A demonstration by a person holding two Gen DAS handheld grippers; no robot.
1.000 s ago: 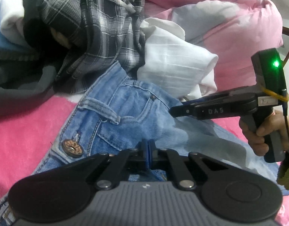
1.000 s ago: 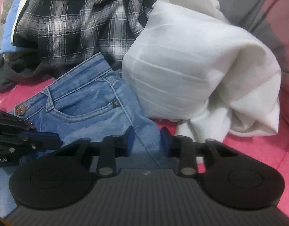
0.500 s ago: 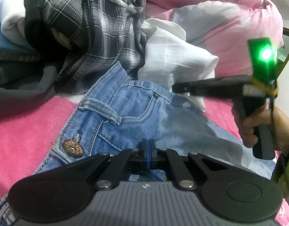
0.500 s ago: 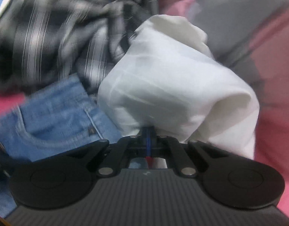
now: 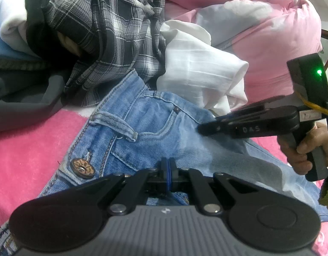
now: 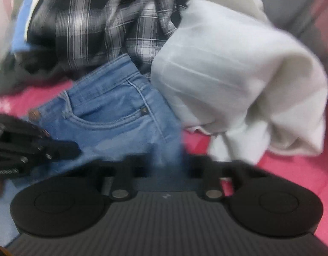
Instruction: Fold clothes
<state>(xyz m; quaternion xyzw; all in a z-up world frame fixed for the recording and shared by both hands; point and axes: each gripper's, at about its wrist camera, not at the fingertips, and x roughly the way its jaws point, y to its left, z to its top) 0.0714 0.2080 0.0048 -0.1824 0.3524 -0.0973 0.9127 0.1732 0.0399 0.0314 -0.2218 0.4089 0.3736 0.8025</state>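
Note:
Light blue jeans (image 5: 155,132) lie waist-up on a pink blanket (image 5: 25,149), with the button (image 5: 81,168) at the near left. My left gripper (image 5: 168,168) rests low on the denim just below the waistband, jaws shut with the fabric pinched at its tips. From the right, my right gripper (image 5: 204,128) reaches in and touches the jeans' right edge by the pocket rivet. In the blurred right wrist view my right gripper (image 6: 168,162) stands open, with denim (image 6: 112,115) between its fingers.
A crumpled white garment (image 5: 198,81) (image 6: 228,74) lies against the jeans' right side. A plaid shirt (image 5: 99,32) and a dark grey garment (image 5: 18,111) are piled behind. A pink quilt (image 5: 270,32) rises at the back right. A hand (image 5: 309,147) holds the right gripper's handle.
Half a second ago the right gripper was shut and raised toward the white garment. It has dropped back to the jeans' right edge and opened. The left gripper has stayed put.

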